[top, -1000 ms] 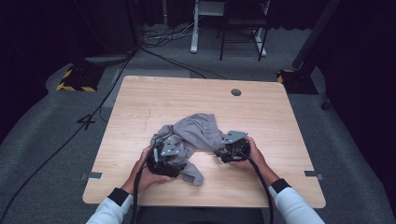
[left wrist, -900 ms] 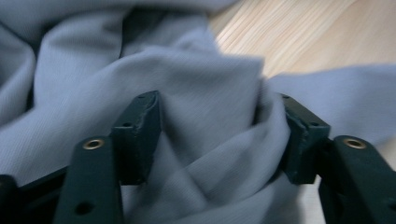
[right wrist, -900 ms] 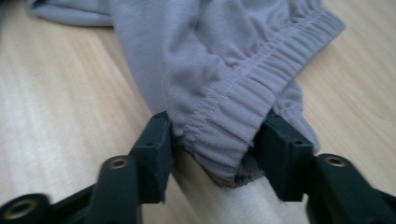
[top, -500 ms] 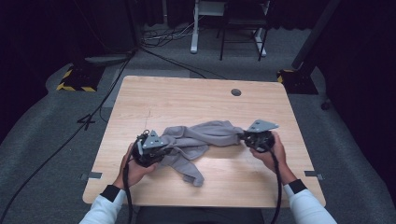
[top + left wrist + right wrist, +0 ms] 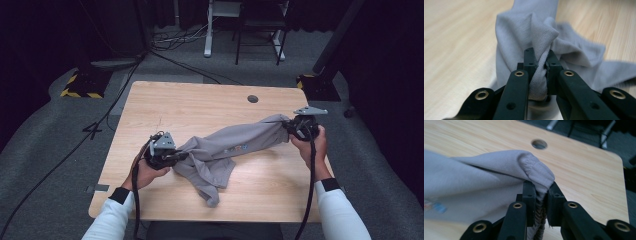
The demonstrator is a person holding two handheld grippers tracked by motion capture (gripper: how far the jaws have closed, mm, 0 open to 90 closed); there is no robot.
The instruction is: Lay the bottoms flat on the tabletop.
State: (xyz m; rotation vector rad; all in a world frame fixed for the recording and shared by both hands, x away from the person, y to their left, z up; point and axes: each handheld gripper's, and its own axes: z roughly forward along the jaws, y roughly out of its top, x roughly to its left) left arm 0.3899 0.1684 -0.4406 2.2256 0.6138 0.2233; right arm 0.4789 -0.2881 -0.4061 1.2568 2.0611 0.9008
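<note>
Showing small unreadable print: grey garment point(image 5: 235, 147).

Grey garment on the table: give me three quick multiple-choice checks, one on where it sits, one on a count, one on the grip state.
1. Where does the grey garment hang between the grippers?
A. Stretched from the left gripper across to the right gripper
B. Folded flat at the far edge of the table
C. On the floor

2. How many round holes show in the tabletop?
A. None
B. One
C. Three

3. What are the left gripper's fingers doing?
A. Standing wide open above the cloth
B. Resting on bare wood
C. Pinched on a bunch of the cloth

Answers: 1 A, the high view shows the cloth spanning both grippers. 2 B, one hole near the far edge. 3 C, the left gripper view shows fabric squeezed between them.
</note>
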